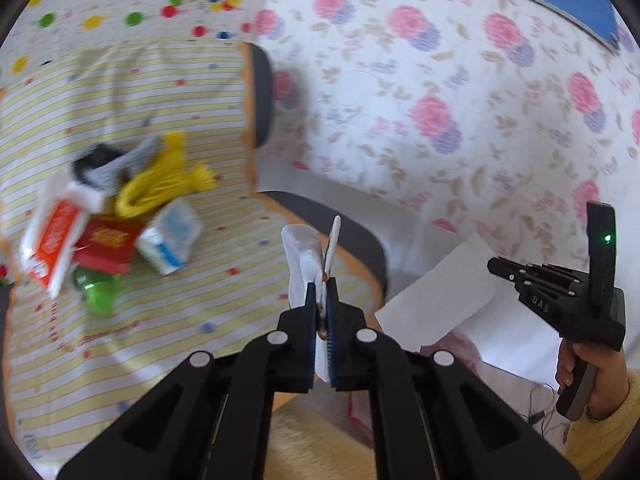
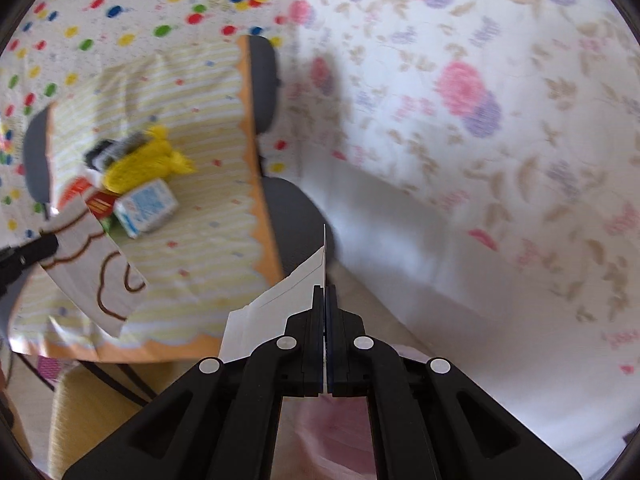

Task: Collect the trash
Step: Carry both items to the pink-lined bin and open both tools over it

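Left claw [image 1: 321,296] clamped on white plastic wrapper [image 1: 306,256], thin, crumpled, standing up past claw tips, over near right tabletop [image 1: 168,320] edge. Right claw [image 2: 325,300] pinched shut on white paper sheet [image 2: 276,300], flat, edge-on, just off tabletop's near right corner. Trash pile [image 1: 116,216] far left on striped cloth: yellow string, blue-white carton, red box, orange packet, green bottle, all touching.

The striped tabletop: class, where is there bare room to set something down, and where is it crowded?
Bare cloth lies between the trash pile and the scalloped orange edge of the striped tabletop, and behind the pile. It is crowded around the yellow yarn and blue-white carton.
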A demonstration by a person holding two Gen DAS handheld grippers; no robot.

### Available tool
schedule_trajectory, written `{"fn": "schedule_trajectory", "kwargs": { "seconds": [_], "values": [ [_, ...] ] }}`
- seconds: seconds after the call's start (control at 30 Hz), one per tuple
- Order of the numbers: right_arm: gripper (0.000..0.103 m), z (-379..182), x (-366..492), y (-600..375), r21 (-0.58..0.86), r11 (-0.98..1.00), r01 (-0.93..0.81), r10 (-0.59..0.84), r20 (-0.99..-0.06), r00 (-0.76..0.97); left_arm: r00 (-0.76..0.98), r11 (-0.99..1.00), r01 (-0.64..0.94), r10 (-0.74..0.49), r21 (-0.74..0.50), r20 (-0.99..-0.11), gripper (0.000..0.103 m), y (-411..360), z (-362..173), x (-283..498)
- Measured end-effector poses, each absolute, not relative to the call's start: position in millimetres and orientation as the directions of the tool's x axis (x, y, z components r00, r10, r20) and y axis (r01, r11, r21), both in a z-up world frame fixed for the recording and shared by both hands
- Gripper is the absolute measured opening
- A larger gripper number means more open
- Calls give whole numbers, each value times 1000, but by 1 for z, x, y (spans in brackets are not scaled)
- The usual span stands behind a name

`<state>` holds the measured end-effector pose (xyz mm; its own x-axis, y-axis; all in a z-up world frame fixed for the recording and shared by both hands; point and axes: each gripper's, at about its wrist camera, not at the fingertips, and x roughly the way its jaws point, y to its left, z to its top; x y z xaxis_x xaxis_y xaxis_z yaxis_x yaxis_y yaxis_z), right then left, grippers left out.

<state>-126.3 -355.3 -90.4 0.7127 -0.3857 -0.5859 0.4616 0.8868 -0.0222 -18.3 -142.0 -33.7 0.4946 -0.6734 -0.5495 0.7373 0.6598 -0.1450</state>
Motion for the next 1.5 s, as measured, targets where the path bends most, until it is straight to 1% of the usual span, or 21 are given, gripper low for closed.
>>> {"fn": "schedule_trajectory", "kwargs": {
  "seconds": [0.1, 0.23, 0.33, 0.53, 0.6, 0.93, 1.1, 1.4, 1.47, 1.5],
  "values": [
    [1, -106, -142, -371, -39, 855, 517, -431, -608, 667, 445, 620, 764, -707, -179, -549, 2, -166, -42, -27],
    [1, -127, -153, -390, -21, 829, 558, -443, -635, 633, 395, 591, 773, -732, -231, -555, 2, -186, -60, -38],
    [5, -141, -156, -402, -14, 815, 579, -447, -651, 613, 368, 581, 778, -729, -239, -577, 2, -199, -73, -42],
    [13, -163, -157, -421, 61, 808, 586, -394, -684, 614, 331, 567, 787, -722, -244, -608, 2, -215, -87, -44],
    [16, -163, -158, -422, 64, 807, 587, -394, -682, 616, 322, 562, 791, -720, -243, -614, 2, -219, -90, -45],
    [16, -141, -169, -422, 116, 811, 574, -388, -628, 675, 257, 505, 833, -715, -225, -651, 2, -246, -106, -65],
    [24, -130, -179, -421, 127, 816, 565, -390, -601, 698, 205, 455, 863, -712, -218, -671, 2, -272, -117, -77],
    [27, -131, -195, -435, 137, 794, 592, -411, -596, 690, 154, 395, 900, -684, -185, -713, 3, -327, -146, -83],
    [27, -132, -197, -440, 141, 786, 602, -416, -599, 684, 141, 386, 904, -674, -183, -726, 7, -340, -154, -81],
    [27, -133, -198, -441, 142, 784, 605, -417, -601, 682, 133, 382, 905, -670, -186, -731, 13, -345, -158, -80]
  ]
}}
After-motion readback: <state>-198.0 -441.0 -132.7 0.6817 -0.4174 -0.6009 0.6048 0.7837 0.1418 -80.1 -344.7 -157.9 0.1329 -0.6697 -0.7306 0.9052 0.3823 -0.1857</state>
